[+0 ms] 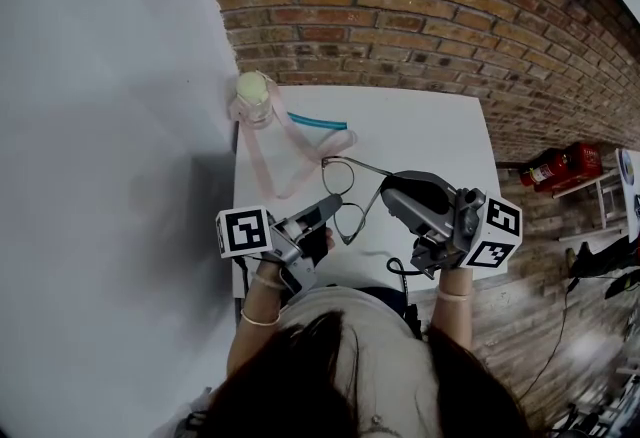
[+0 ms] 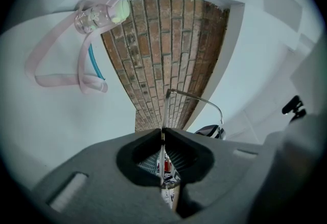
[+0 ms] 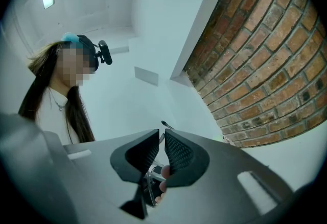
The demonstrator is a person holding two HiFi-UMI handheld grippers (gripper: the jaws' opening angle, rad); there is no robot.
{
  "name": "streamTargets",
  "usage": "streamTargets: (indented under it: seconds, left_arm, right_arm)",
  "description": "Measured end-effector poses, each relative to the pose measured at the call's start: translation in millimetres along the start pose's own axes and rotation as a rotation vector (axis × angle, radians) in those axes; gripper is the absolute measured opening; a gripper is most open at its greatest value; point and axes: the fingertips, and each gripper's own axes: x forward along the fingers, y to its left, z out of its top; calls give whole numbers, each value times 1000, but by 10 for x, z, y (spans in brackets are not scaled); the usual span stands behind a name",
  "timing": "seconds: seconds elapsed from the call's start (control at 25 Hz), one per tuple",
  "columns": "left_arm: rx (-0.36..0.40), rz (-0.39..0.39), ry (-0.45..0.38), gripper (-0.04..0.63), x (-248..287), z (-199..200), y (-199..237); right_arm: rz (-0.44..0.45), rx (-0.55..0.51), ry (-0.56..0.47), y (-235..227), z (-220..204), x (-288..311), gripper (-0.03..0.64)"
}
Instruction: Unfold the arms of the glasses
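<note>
Thin wire-framed glasses [image 1: 345, 181] are held above the white table [image 1: 430, 136], between both grippers. My left gripper [image 1: 333, 203] is shut on the thin metal frame; in the left gripper view the jaws [image 2: 162, 133] pinch the wire, and one arm of the glasses [image 2: 196, 97] rises and curves off to the right. My right gripper [image 1: 385, 194] is at the frame's right side. In the right gripper view its jaws [image 3: 161, 138] are closed on a thin arm of the glasses, whose dark tip [image 3: 165, 124] pokes out above them.
A small clear bottle with a pale green cap [image 1: 254, 98] stands at the table's far left corner, with a pink strap [image 1: 290, 156] looping from it and a blue strip [image 1: 315, 121] beside it. A brick wall [image 1: 400, 16] lies behind the table. A red fire extinguisher [image 1: 560, 166] sits off to the right.
</note>
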Motion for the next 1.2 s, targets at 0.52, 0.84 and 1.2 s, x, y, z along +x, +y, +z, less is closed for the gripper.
streamTargets:
  seconds: [0.52, 0.84, 1.2]
  left_arm:
    - [-10, 11, -38, 23, -43, 58, 18]
    - [-26, 9, -65, 23, -69, 102, 19]
    - [-41, 7, -87, 23, -98, 163, 61]
  right_arm:
    - [35, -7, 2, 103, 33, -11, 37]
    - [48, -10, 8, 142, 31, -21, 37]
    - [60, -14, 16, 171, 0, -11, 37]
